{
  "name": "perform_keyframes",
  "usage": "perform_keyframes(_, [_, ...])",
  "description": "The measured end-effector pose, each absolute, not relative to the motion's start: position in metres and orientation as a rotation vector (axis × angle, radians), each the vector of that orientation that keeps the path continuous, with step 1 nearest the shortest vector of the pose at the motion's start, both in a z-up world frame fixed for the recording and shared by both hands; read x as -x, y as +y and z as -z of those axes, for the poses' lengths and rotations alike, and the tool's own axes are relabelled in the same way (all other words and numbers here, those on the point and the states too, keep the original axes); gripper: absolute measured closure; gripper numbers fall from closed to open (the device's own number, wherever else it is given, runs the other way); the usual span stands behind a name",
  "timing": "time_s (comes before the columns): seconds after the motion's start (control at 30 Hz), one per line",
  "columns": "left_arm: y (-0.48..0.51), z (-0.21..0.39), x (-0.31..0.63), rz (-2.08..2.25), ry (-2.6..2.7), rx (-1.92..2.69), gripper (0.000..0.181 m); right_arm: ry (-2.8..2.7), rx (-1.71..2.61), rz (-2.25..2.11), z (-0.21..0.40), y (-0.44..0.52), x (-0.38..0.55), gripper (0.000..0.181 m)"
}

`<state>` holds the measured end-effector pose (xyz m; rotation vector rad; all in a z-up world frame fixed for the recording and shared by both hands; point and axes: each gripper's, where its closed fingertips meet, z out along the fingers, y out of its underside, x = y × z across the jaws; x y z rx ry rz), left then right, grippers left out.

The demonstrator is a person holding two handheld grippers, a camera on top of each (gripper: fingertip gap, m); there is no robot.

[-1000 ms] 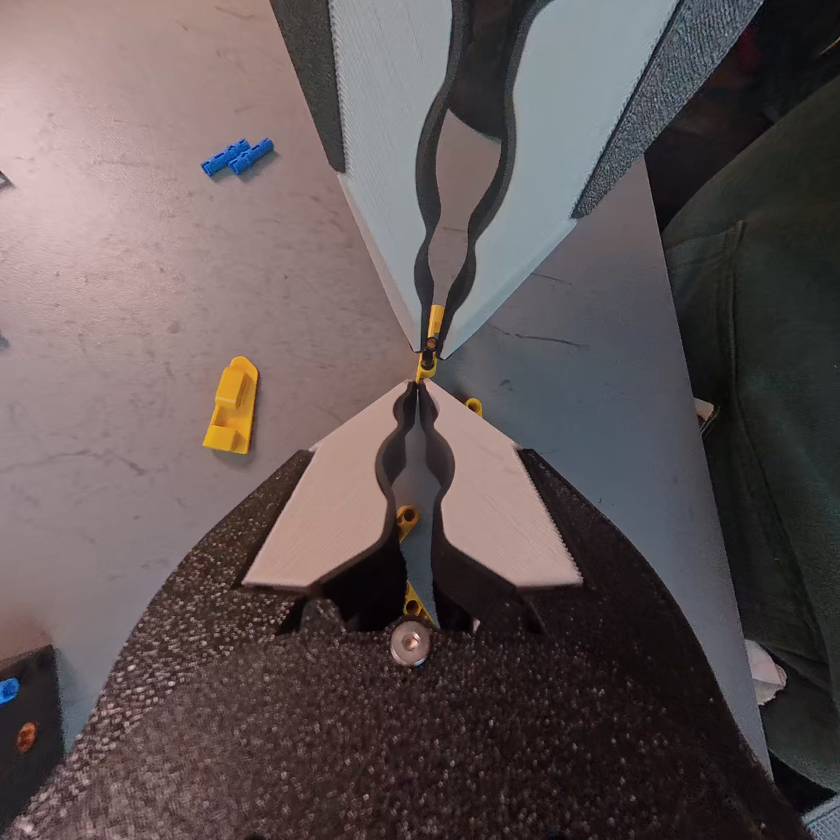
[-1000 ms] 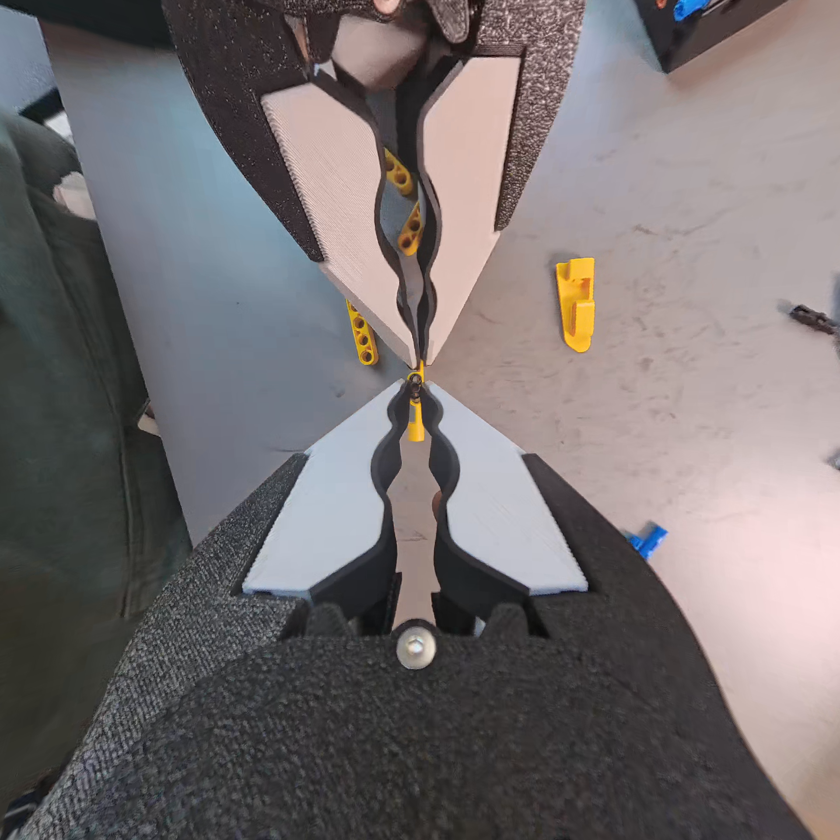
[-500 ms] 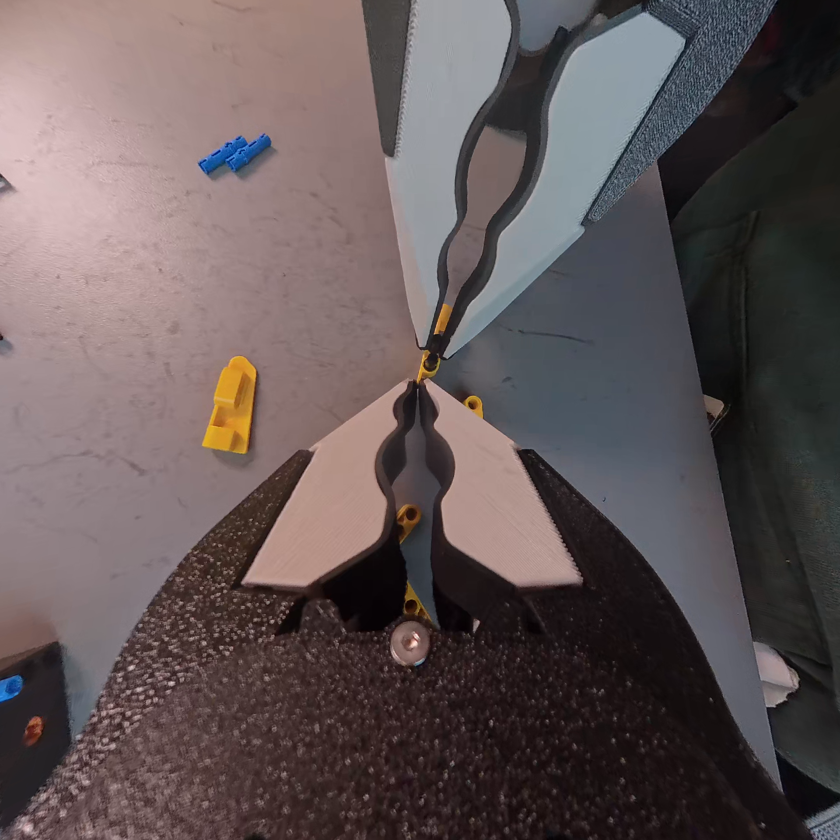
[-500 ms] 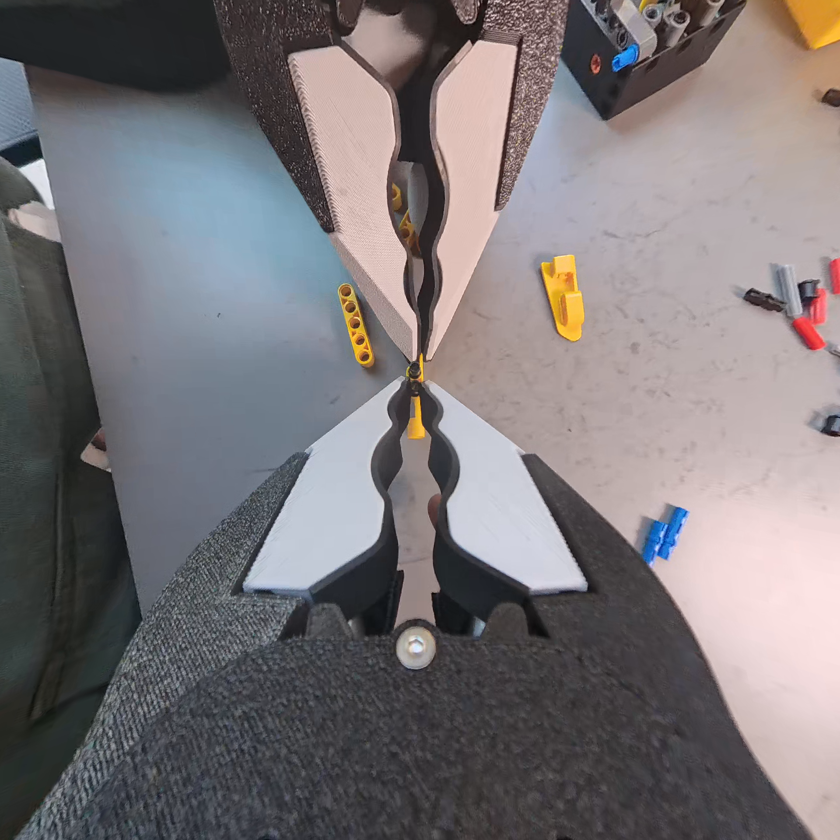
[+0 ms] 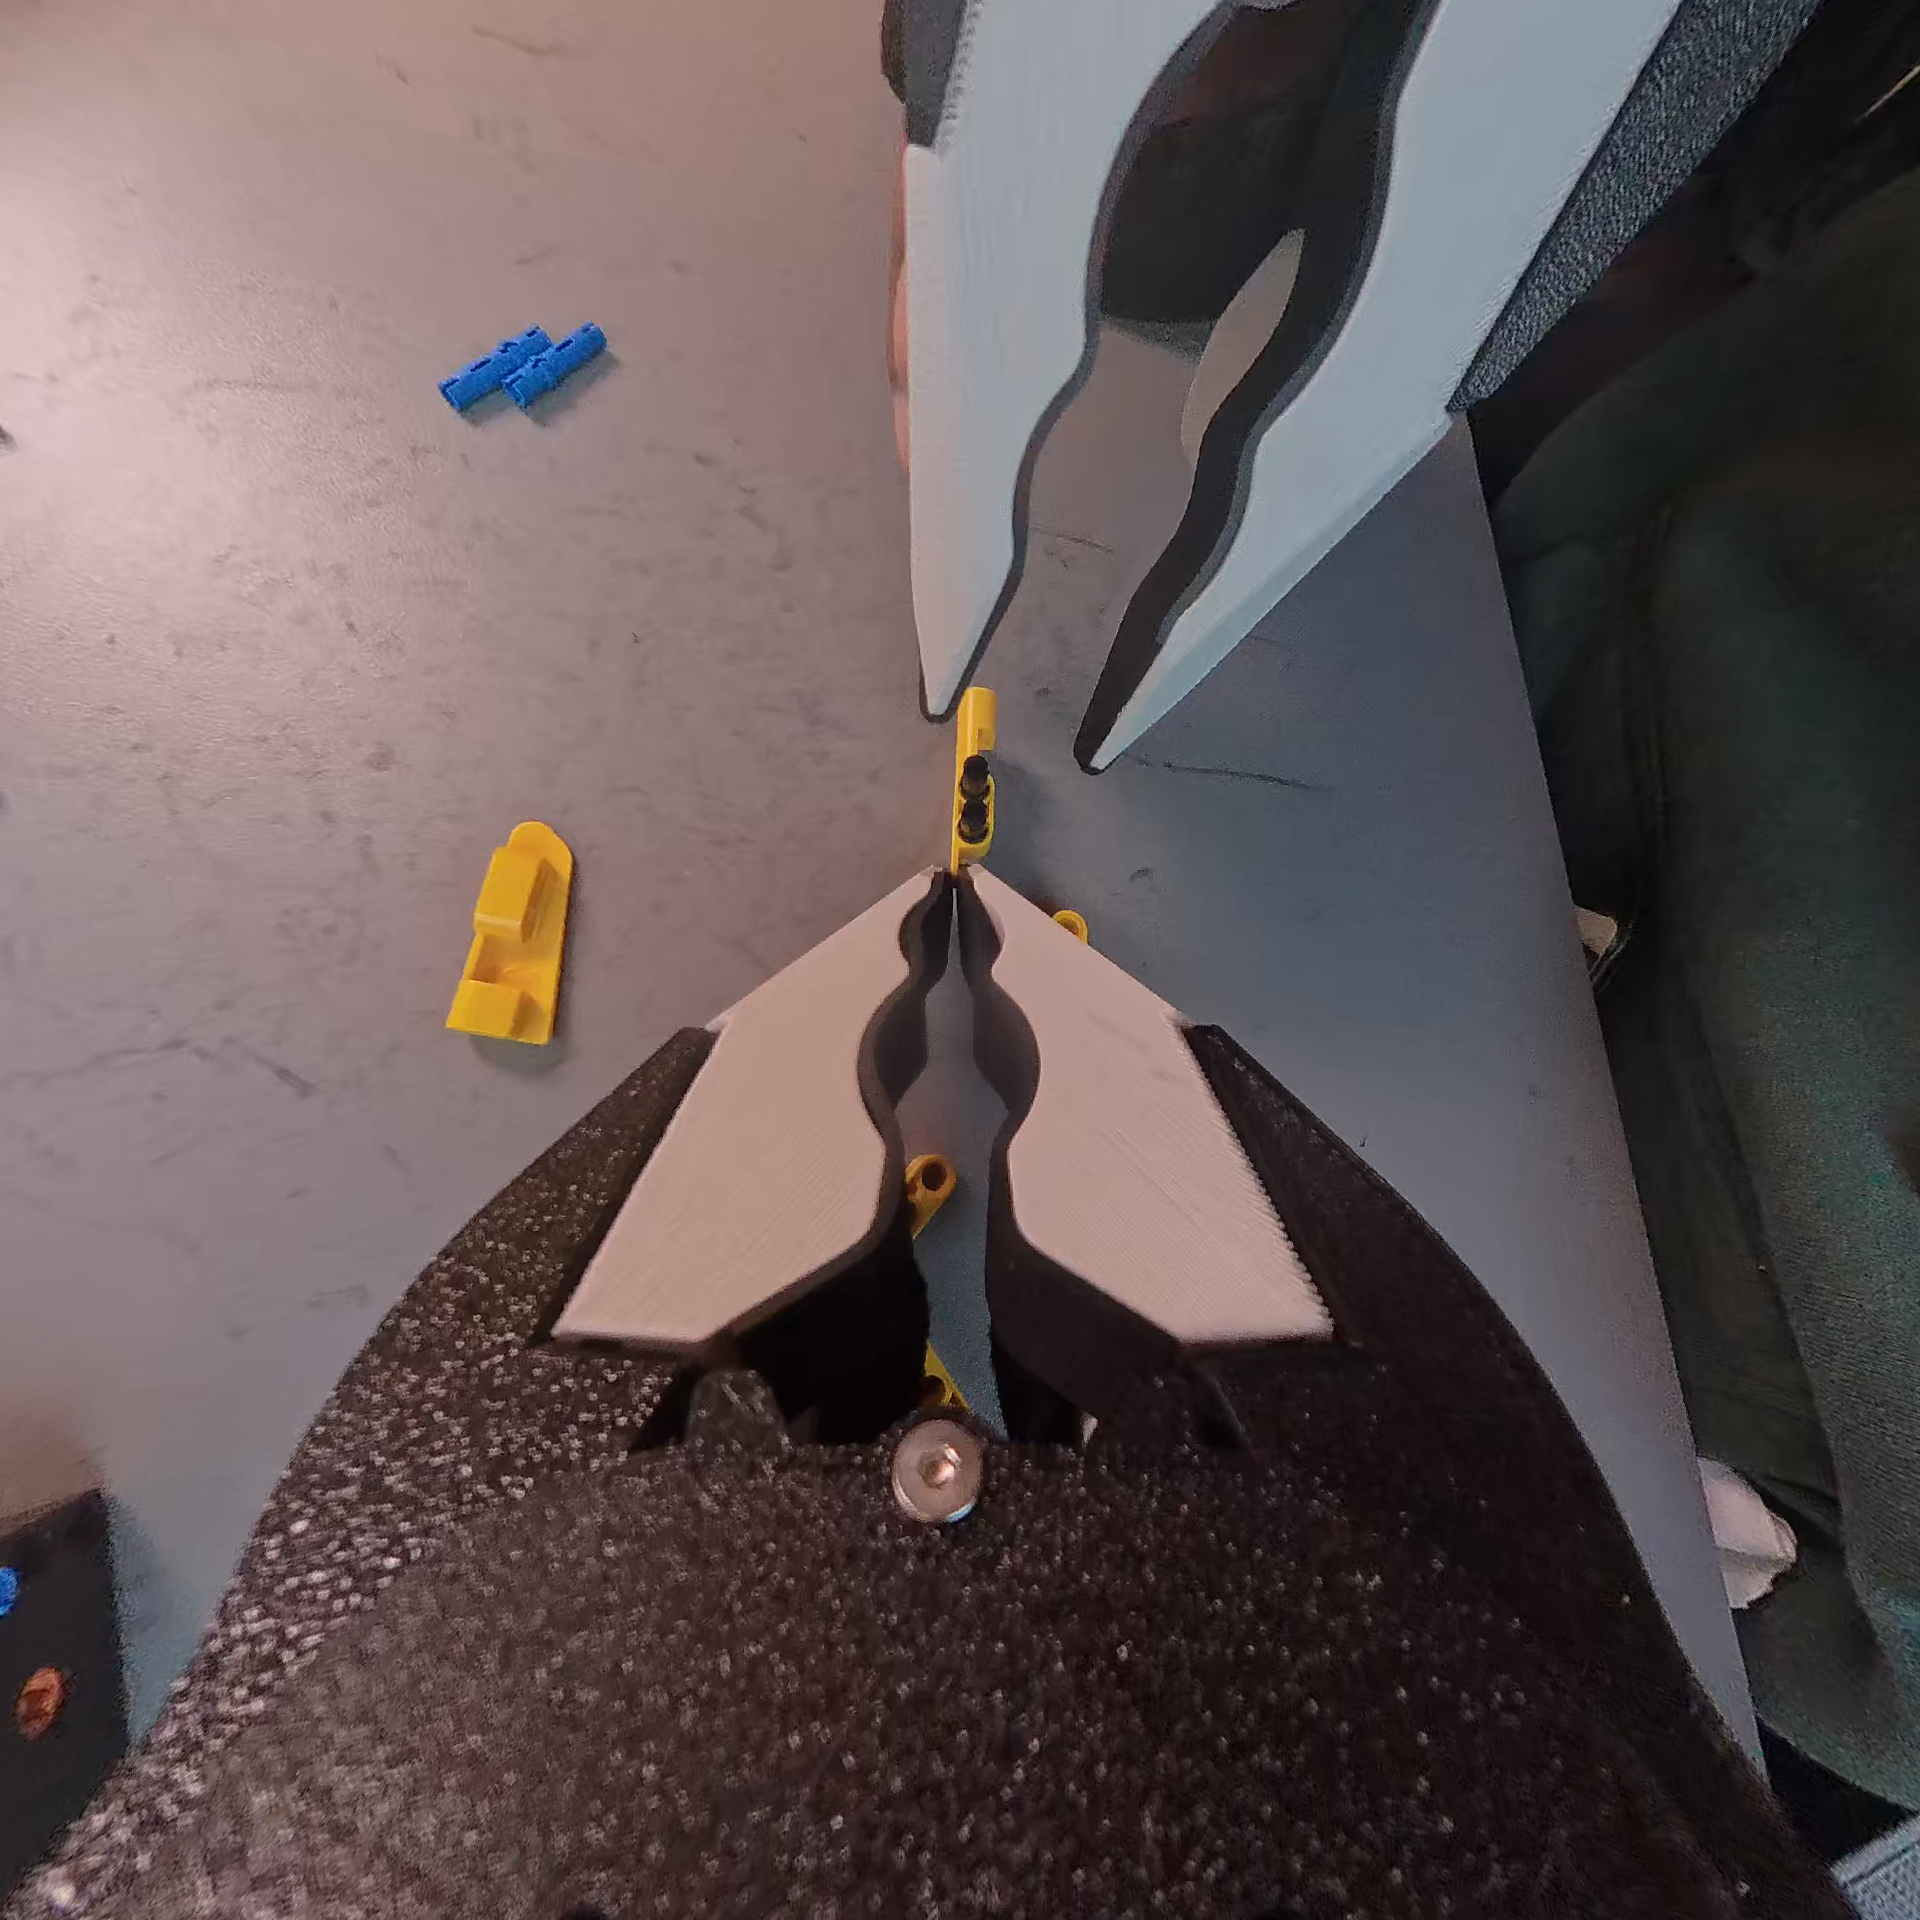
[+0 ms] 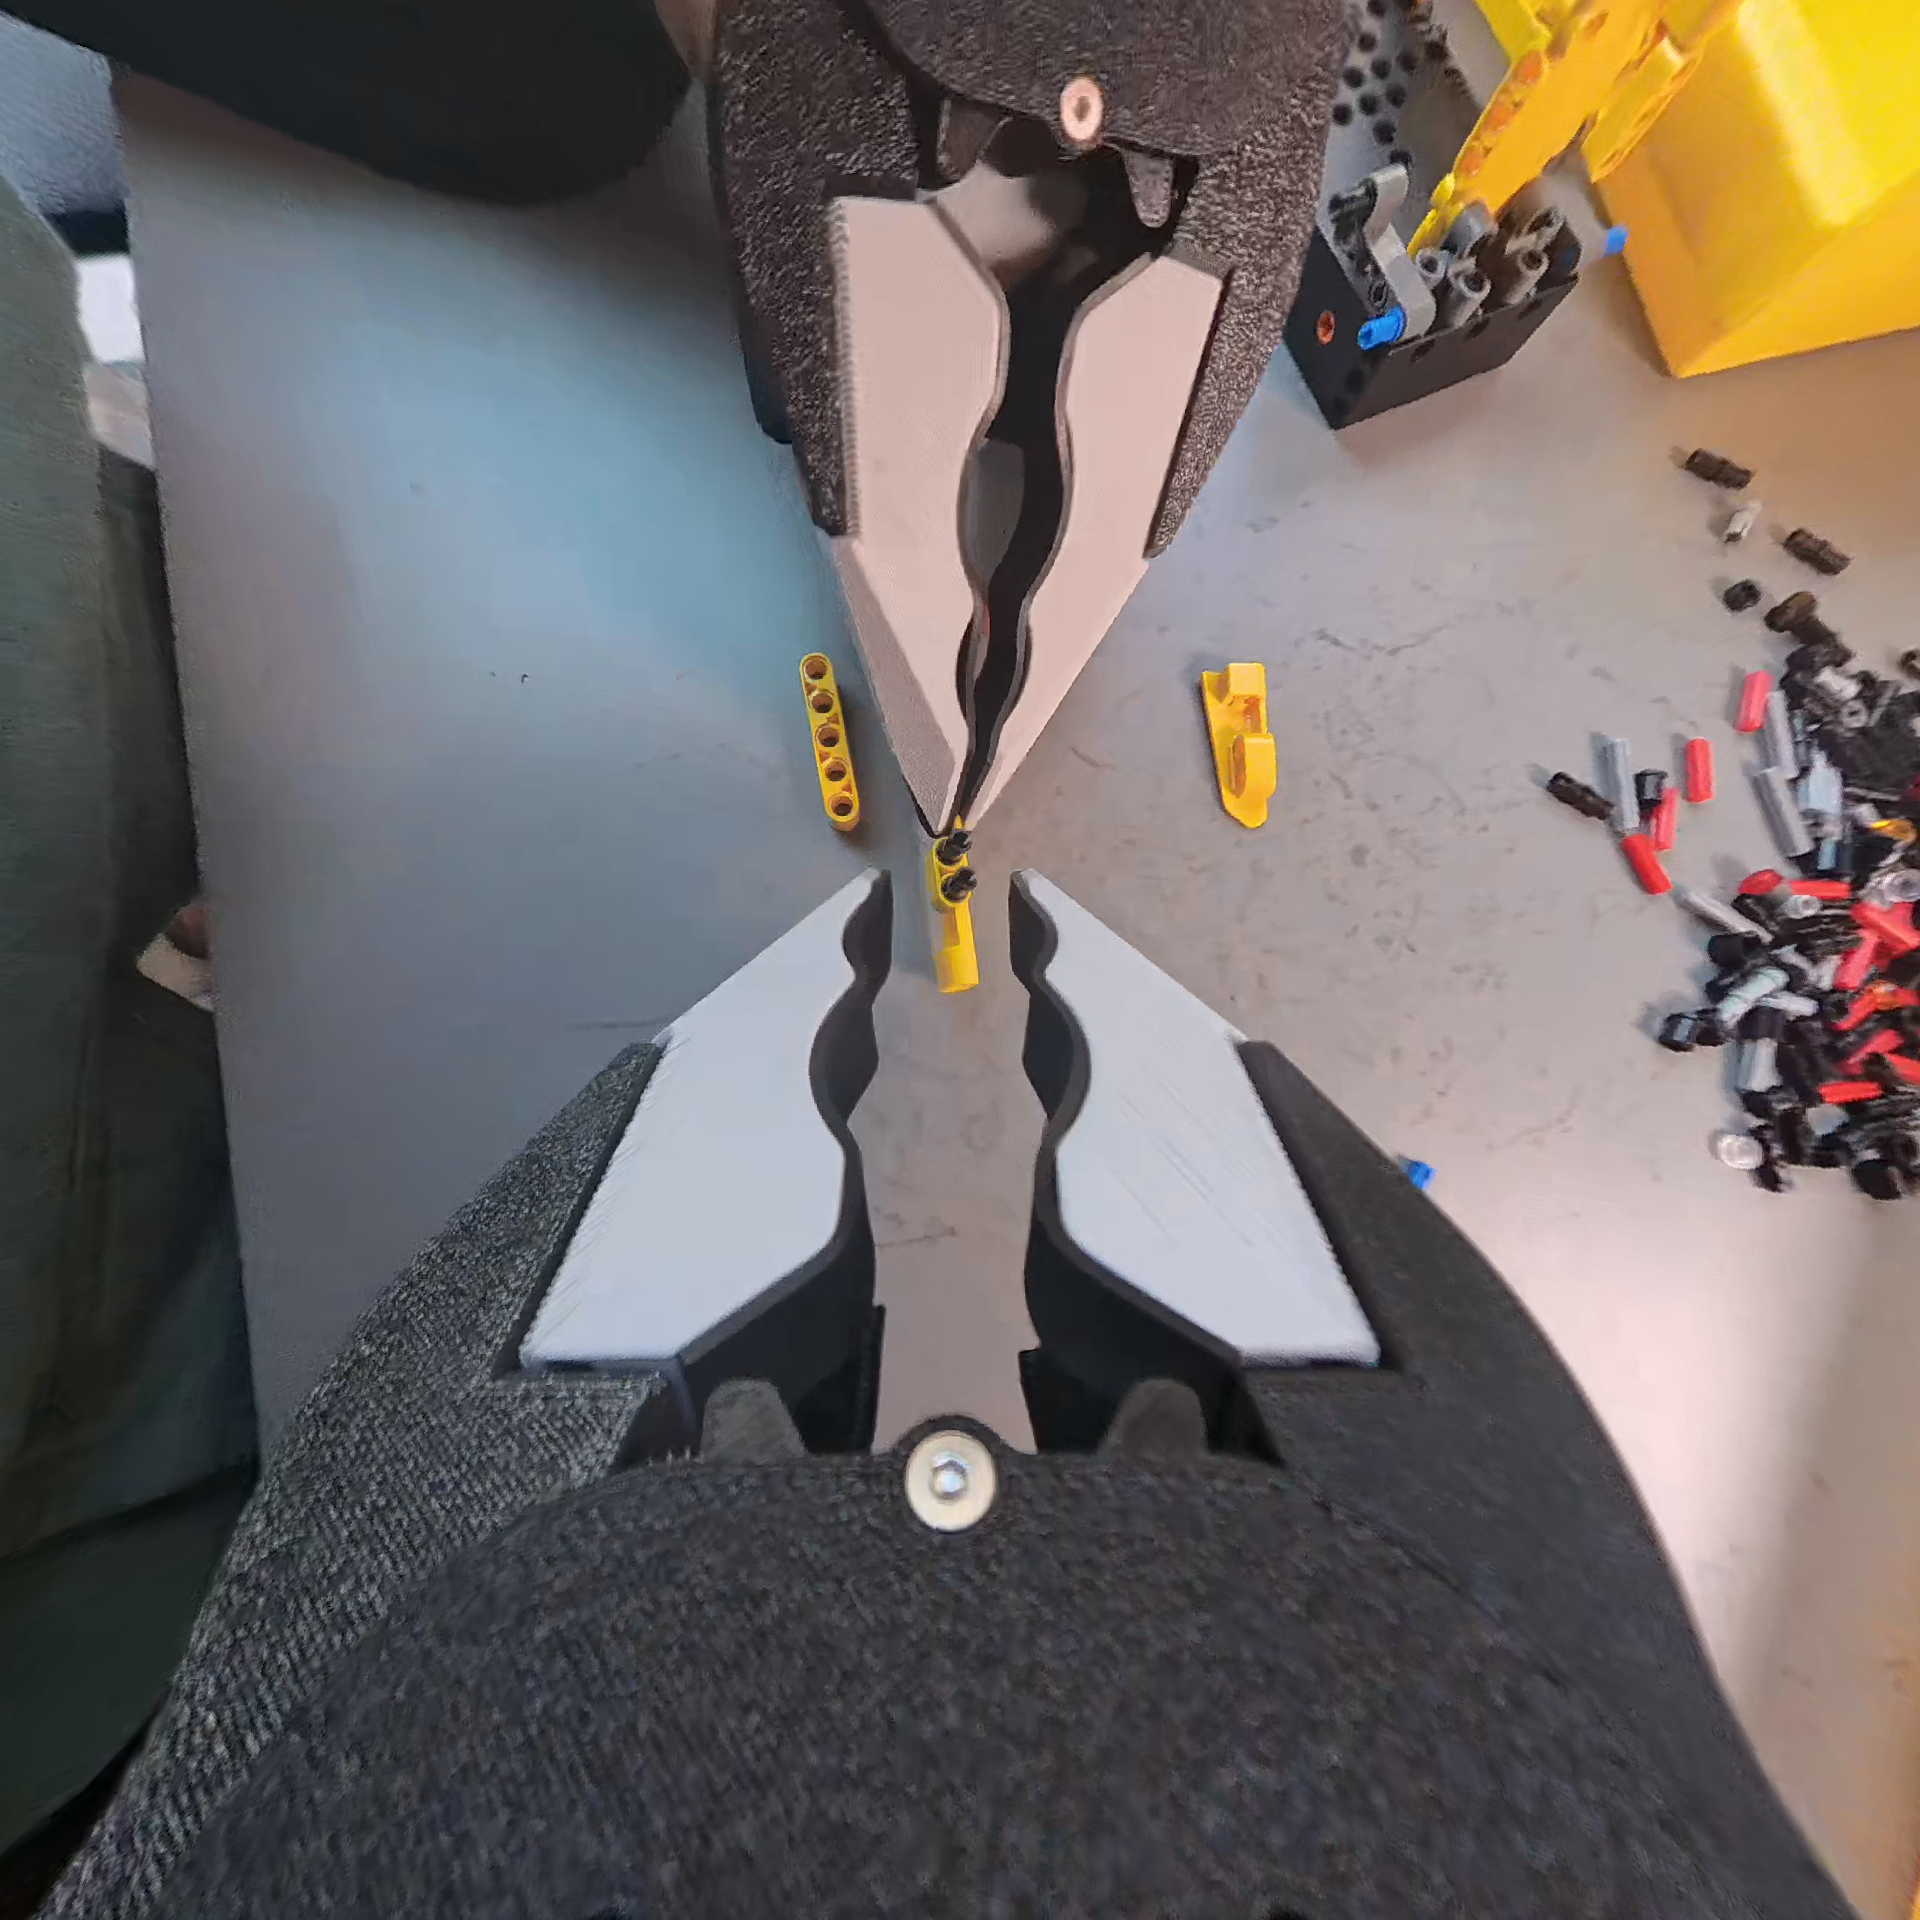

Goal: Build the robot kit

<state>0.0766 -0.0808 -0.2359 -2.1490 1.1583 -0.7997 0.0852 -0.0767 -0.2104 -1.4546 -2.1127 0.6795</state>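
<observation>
A small yellow beam [image 5: 975, 727] with two black pins in it sticks out from the tips of my left gripper [image 5: 954, 878], which is shut on its near end and holds it above the grey table [image 5: 312, 623]. My right gripper [image 6: 951, 883] is open, one fingertip on each side of the beam's free end [image 6: 954, 951], not gripping it. In the left wrist view the right gripper [image 5: 1013, 738] comes in from the top with its jaws apart. In the right wrist view the left gripper [image 6: 956, 821] comes in from the top, shut.
On the table lie a yellow five-hole beam [image 6: 829, 740], a yellow panel piece [image 6: 1238, 743] and two blue pins [image 5: 523, 371]. A heap of red, black and grey pins [image 6: 1808, 935], a black parts box [image 6: 1434, 312] and a yellow bin [image 6: 1766, 187] sit at the right. A person's green clothing [image 6: 83, 935] borders the table edge.
My right gripper has opened and let go of the small yellow beam, and drawn back a little. My left gripper still holds the beam, whose two black pins now show.
</observation>
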Motion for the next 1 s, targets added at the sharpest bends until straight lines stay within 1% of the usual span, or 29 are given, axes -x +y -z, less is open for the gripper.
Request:
perform_keyframes(0.1, [-0.081,0.232,-0.077,0.908,1.092,2.154,0.181,-2.142,1.266,-0.467,0.213,-0.073,-0.086,0.155])
perform_keyframes(0.27, [-0.077,0.213,-0.077,1.179,0.887,2.139,0.181,-2.087,1.013,-0.237,0.214,-0.069,-0.077,0.149])
perform_keyframes(0.33, [-0.078,0.205,-0.077,1.29,0.822,2.123,0.181,-2.048,0.962,-0.19,0.208,-0.066,-0.072,0.154])
perform_keyframes(0.37, [-0.078,0.203,-0.078,1.34,0.796,2.115,0.181,-2.037,0.944,-0.173,0.205,-0.064,-0.07,0.16])
perform_keyframes(0.43, [-0.078,0.198,-0.078,1.413,0.746,2.1,0.181,-2.053,0.904,-0.159,0.201,-0.062,-0.07,0.161])
perform_keyframes(0.7, [-0.071,0.177,-0.072,1.527,0.631,1.997,0.181,-1.96,1.062,-0.334,0.183,-0.057,-0.064,0.163])
perform_keyframes(0.83, [-0.055,0.167,-0.064,1.464,0.542,1.926,0.18,-1.767,1.276,-0.494,0.175,-0.042,-0.057,0.161])
perform_keyframes(0.9, [-0.047,0.165,-0.06,1.403,0.51,1.904,0.172,-1.635,1.389,-0.619,0.169,-0.035,-0.051,0.161])
perform_keyframes(1.0, [-0.036,0.154,-0.051,1.366,0.434,1.838,0.176,-1.499,1.432,-0.717,0.162,-0.026,-0.043,0.161])
